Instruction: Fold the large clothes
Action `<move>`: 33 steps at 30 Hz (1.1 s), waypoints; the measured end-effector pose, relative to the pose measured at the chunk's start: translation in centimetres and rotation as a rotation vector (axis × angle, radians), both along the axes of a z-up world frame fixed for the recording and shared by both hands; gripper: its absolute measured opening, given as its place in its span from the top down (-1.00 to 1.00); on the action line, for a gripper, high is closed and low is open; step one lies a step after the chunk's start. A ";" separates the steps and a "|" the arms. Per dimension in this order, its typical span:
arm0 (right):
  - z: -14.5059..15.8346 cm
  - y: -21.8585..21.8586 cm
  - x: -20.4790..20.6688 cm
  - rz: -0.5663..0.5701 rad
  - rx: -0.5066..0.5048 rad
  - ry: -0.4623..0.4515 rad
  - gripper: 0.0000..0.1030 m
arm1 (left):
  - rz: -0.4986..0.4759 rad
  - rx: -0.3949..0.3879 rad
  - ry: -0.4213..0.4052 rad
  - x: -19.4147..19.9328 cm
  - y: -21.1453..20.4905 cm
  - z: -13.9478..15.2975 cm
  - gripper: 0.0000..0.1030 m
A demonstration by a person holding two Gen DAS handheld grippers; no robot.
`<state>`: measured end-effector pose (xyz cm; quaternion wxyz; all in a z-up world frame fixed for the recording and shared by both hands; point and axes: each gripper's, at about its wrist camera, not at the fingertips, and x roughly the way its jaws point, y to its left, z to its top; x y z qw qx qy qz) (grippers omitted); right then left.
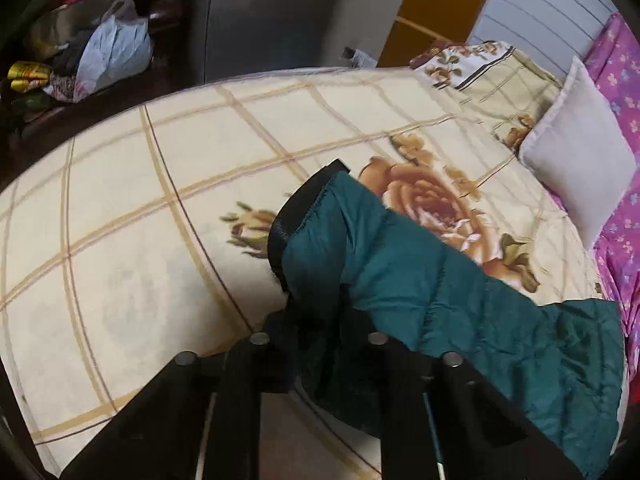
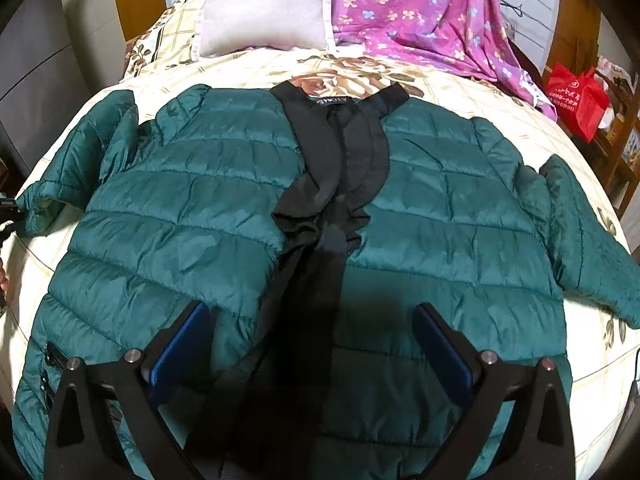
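A dark green quilted jacket [image 2: 224, 208] with a black collar and placket lies spread front-up on the bed, sleeves out to both sides. My right gripper [image 2: 316, 344] is open, its blue pads [image 2: 182, 350] wide apart just above the jacket's lower front. My left gripper [image 1: 316, 320] is shut on the jacket's left sleeve [image 1: 400, 264] and holds it lifted over the bed; the black cuff [image 1: 296, 216] points away. The left fingertips are hidden in the fabric.
The bed has a cream sheet with a rose print [image 1: 160, 184]. A white pillow [image 2: 264, 4] and a purple flowered blanket [image 2: 424, 12] lie at the head. A red bag [image 2: 576, 96] sits right of the bed. Bags and clutter [image 1: 100, 48] lie off the left side.
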<state>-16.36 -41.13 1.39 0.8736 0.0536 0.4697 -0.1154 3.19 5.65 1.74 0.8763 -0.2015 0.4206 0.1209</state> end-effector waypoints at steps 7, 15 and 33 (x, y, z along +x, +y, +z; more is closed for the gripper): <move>0.8 -1.0 -0.7 -0.027 0.002 -0.018 -0.99 | -0.126 0.019 -0.164 -3.1 -3.9 6.0 1.00; 2.1 -2.0 -2.2 -0.050 -0.011 -0.046 -0.99 | -0.344 0.008 -0.250 -6.5 -12.3 11.8 1.00; 2.9 -8.4 -6.9 -0.166 -0.020 -0.062 -0.99 | -0.740 -0.006 -0.241 -13.1 -33.2 13.0 1.00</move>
